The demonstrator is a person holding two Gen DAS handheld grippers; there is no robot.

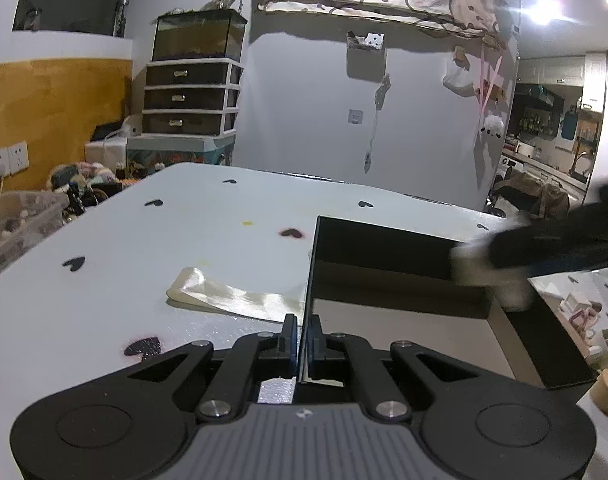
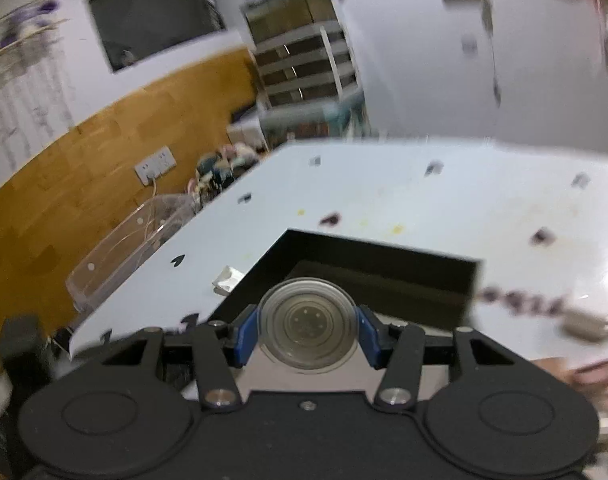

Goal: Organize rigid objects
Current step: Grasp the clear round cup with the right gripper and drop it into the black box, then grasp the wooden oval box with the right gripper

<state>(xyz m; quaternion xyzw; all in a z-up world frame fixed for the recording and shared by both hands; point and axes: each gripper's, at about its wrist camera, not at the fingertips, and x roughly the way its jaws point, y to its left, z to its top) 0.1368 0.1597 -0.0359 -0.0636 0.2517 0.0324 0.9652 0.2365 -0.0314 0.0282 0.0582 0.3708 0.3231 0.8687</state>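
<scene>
The near wall of a black open box (image 1: pixel 384 248) is pinched by the left gripper (image 1: pixel 303 336), jaws together on its thin edge, the box standing on the white desk (image 1: pixel 184 240) toward its near right part. A round clear container (image 2: pixel 309 320) is clamped between the blue pads (image 2: pixel 246 336) of the right gripper (image 2: pixel 309 334), held above the box's near side. Just left of the box a pale flat wrapper (image 1: pixel 232 296) is seen lying on the desk, with black heart marks (image 1: pixel 74 264) scattered out to the far edge.
</scene>
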